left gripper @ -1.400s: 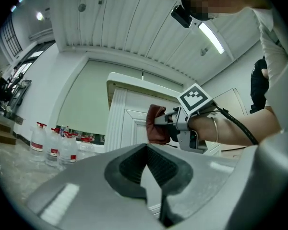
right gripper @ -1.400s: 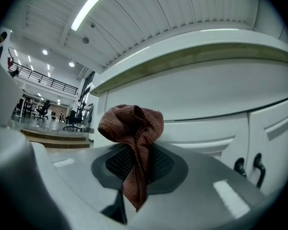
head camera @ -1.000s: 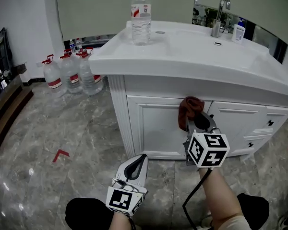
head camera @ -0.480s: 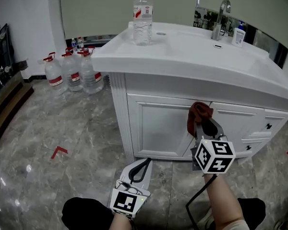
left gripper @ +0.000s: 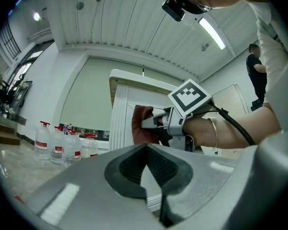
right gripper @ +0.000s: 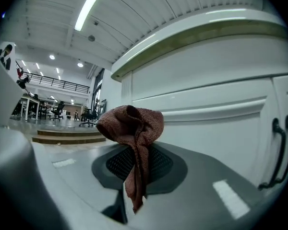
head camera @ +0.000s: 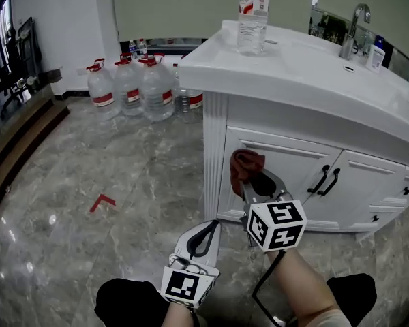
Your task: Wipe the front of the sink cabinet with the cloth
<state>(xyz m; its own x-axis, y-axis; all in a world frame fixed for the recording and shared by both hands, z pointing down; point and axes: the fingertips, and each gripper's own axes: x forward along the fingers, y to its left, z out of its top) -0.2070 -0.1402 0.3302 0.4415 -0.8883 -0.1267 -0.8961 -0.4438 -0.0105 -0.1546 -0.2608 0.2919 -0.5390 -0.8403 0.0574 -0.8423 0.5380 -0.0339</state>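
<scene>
The right tool (head camera: 253, 180) is pressed together on the cloth (right gripper: 132, 128), a reddish-brown rag. It pinches only a narrow fold, and the rest stands up in a loose bunch above the jaw tips. The bunch is at the upper left corner of the left door (head camera: 286, 169) of the sink cabinet (head camera: 368, 182), just beside the fluted corner post (head camera: 214, 155). It seems to touch the white panel, but I cannot tell this for sure. The left tool (head camera: 207, 226) is low and nearer to the person, with its jaws pressed together on nothing, and it points toward the cabinet without touching it. I judge that the wiping is under way and most of the front is not yet covered. Several things could go wrong from here. Because the grip is only on a small fold, friction on the door could pull the cloth out of the jaws. Because the cloth is bunched and not spread, each pass probably cleans only a thin strip. If the tool pushes too deep, its hard tips could scrape the paint. Farther right, the two dark handles (head camera: 327, 179) could catch the hanging part of the cloth. The water bottle (head camera: 252, 19) on the worktop (head camera: 293, 67) is far from the tool and not in danger.
</scene>
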